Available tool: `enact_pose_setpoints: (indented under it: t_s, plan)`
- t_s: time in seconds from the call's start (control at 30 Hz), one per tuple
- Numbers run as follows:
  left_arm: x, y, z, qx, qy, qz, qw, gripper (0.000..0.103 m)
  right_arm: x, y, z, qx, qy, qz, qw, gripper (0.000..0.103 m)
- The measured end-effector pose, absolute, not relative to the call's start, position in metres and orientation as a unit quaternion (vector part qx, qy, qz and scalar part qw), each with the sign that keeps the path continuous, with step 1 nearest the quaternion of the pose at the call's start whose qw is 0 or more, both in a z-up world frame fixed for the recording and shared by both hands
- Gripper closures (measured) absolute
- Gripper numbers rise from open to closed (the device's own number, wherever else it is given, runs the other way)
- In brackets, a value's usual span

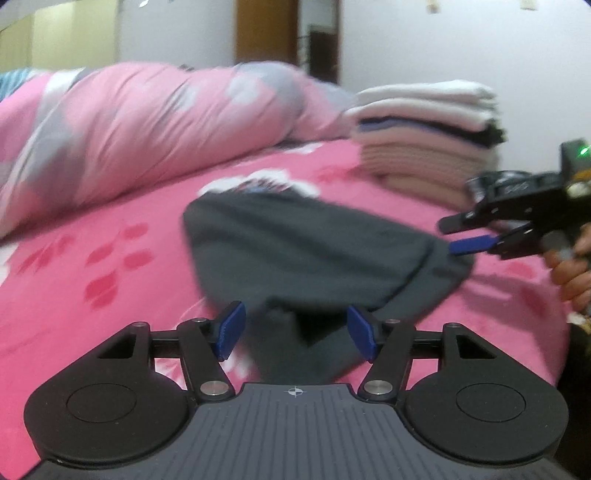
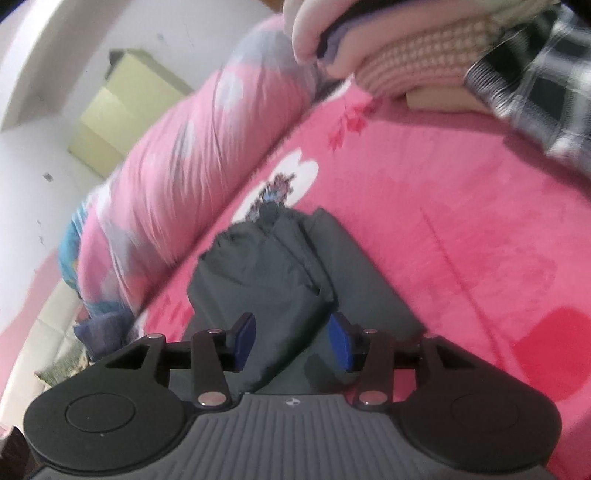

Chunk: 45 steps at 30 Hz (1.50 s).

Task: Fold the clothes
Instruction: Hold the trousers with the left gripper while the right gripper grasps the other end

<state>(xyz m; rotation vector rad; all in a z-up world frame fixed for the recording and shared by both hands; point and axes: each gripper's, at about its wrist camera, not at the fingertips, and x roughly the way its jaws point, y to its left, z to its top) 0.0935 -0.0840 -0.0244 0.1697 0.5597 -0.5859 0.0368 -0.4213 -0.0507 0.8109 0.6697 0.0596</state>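
A dark grey garment (image 1: 306,251) lies partly folded on the pink bed sheet (image 1: 110,266). My left gripper (image 1: 295,334) is open, its blue pads on either side of the garment's near edge, not closed on it. In the left wrist view my right gripper (image 1: 452,236) hovers open at the garment's right corner, held by a hand (image 1: 570,269). The right wrist view shows the same garment (image 2: 280,273) bunched in folds, with the right gripper (image 2: 291,338) open above its near end.
A rolled pink and grey quilt (image 1: 140,129) lies along the far side of the bed. A stack of folded clothes (image 1: 428,136) stands at the back right, and a black and white checked cloth (image 2: 543,85) lies beside it. Walls and a wooden door (image 1: 266,33) are behind.
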Motion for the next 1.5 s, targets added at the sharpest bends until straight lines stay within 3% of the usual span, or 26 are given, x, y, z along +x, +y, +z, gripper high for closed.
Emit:
enact_pose_setpoints:
  t_s: [0.37,0.73,0.83,0.87,0.9,1.0,1.5]
  plan:
    - [0.102,-0.094,-0.054,0.109,0.286,-0.241,0.921,0.043,0.071,-0.426,-0.061,0.41,0.39,-0.011,0.824,0.056]
    - [0.1,-0.092,-0.06,0.108,0.283,-0.199,0.932,0.057,0.083,-0.423,-0.06,0.398,0.391,-0.016,0.83,0.056]
    - [0.096,-0.098,-0.062,0.129,0.27,-0.193,0.934,0.061,0.08,-0.422,-0.057,0.383,0.375,-0.011,0.844,0.069]
    - [0.094,-0.1,-0.063,0.14,0.265,-0.191,0.935,0.061,0.08,-0.421,-0.055,0.378,0.369,-0.009,0.849,0.09]
    - [0.092,-0.103,-0.063,0.153,0.258,-0.189,0.935,0.063,0.079,-0.421,-0.054,0.373,0.363,-0.007,0.854,0.097]
    - [0.083,-0.11,-0.064,0.199,0.234,-0.185,0.934,0.068,0.076,-0.42,-0.051,0.358,0.346,-0.002,0.867,0.1]
    - [0.06,-0.137,-0.078,0.361,0.176,-0.198,0.894,0.078,0.04,-0.452,-0.058,0.355,0.305,-0.013,0.884,0.101]
